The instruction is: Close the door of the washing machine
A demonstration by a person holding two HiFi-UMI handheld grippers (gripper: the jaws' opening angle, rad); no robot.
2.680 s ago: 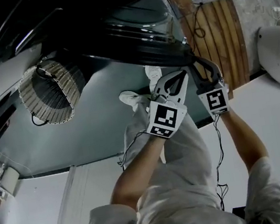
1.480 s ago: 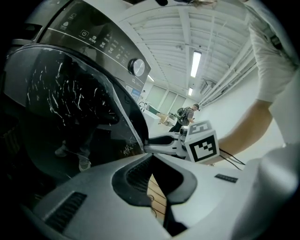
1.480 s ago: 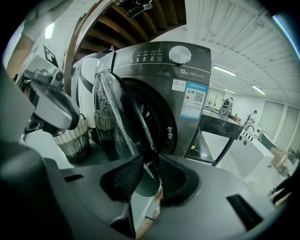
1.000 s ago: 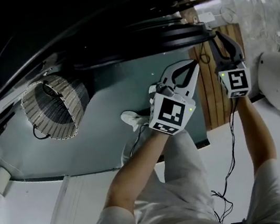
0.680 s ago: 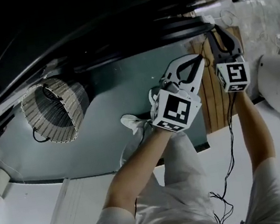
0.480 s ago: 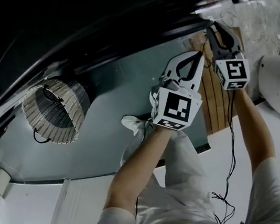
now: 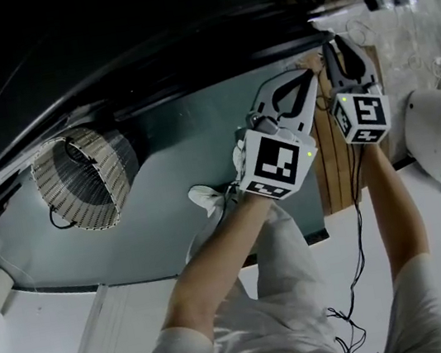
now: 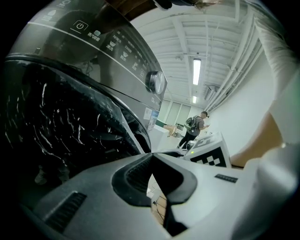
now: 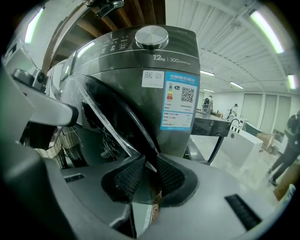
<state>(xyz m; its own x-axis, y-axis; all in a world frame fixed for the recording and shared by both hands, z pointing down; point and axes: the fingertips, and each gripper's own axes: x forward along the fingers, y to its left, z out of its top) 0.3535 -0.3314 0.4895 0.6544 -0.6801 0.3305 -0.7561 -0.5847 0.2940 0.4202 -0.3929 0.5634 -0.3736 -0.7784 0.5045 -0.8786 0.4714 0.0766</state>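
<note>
My right claw (image 9: 151,161) is clamped on the door (image 9: 110,112) rim. The thin clear edge runs down between both pads (image 9: 130,176).

My left claw (image 8: 151,154) is closed, jaws tip to tip, nothing in them. In the head view it sits just beside the right claw, tips up near the same door edge. Can't tell if it touches.

The door is not shut. It stands angled out from the washer (image 9: 140,65), with the dark drum opening showing behind it. From the head view the door is the dark curved slab across the top, and both claws reach up to its right end.

Dial (image 9: 151,36) is on the top panel, blue label (image 9: 180,101) on the washer body. Wicker basket (image 7: 79,180) is off to the left, well apart from both claws.
</note>
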